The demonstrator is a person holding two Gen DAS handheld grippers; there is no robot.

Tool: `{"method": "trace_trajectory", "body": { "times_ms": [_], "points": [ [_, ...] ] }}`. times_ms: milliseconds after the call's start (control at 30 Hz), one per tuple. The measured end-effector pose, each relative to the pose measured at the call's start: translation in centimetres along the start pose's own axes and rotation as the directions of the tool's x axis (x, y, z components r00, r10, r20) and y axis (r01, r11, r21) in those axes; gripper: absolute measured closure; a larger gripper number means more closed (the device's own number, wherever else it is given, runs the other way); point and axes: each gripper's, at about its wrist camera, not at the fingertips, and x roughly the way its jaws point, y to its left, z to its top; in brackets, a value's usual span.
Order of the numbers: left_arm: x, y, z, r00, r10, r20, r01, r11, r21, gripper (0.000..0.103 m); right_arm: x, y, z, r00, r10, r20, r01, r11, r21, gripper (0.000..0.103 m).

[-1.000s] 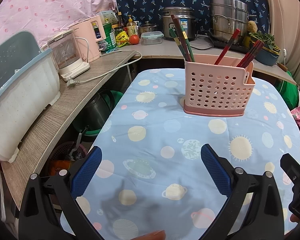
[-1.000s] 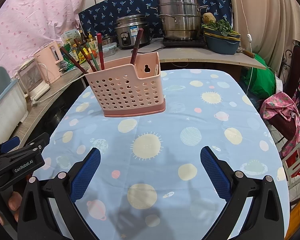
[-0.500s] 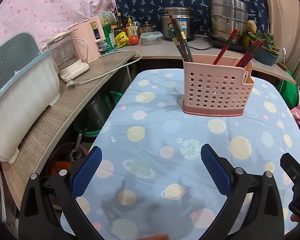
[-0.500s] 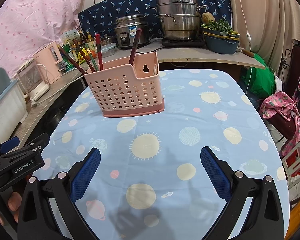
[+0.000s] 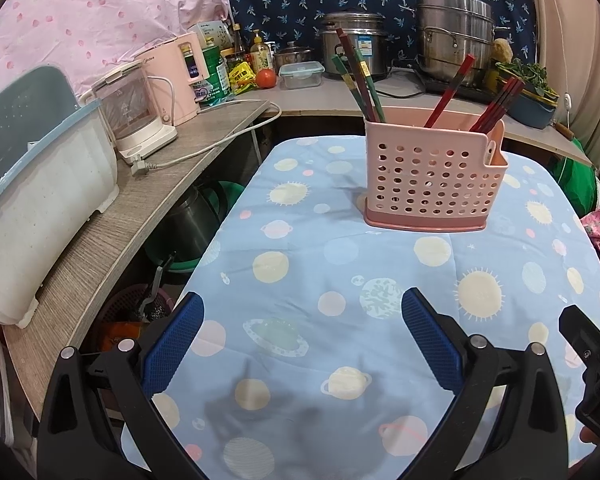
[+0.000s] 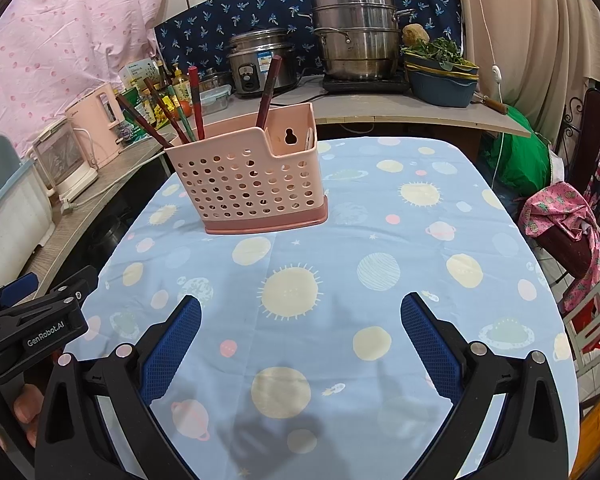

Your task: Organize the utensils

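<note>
1. Both the left tool [image 5: 302,322] and the right tool [image 6: 300,322] are spread wide and hold nothing.
2. The chopsticks [image 5: 364,82] stand in the pink holder [image 5: 432,178] at the bench's far middle.
3. They look light, stiff and slippery; pinch one near its upper end.

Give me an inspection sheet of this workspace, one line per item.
Surface: tablecloth with planet print, flat, bare in front.
Job's things: pink holder upright on the cloth; chopsticks stand in it, leaning.
Clutter: nothing seen on the cloth.
Grippers: left gripper and right gripper both open, empty, short of the holder.
Cables: white cord with a loose plug on the side counter.
Surroundings: kettle, steel pots, greens bowl.
</note>
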Motion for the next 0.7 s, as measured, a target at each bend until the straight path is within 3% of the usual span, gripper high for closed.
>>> {"method": "trace_trajectory", "body": {
  "times_ms": [700],
  "points": [
    [0.47, -0.25, 0.3, 1.0, 0.004, 0.001, -0.004, 1.0, 0.014, 0.008, 0.43, -0.78, -0.05, 1.0, -0.003, 0.007, 0.003, 1.0, 0.012, 0.007]
  ]
}}
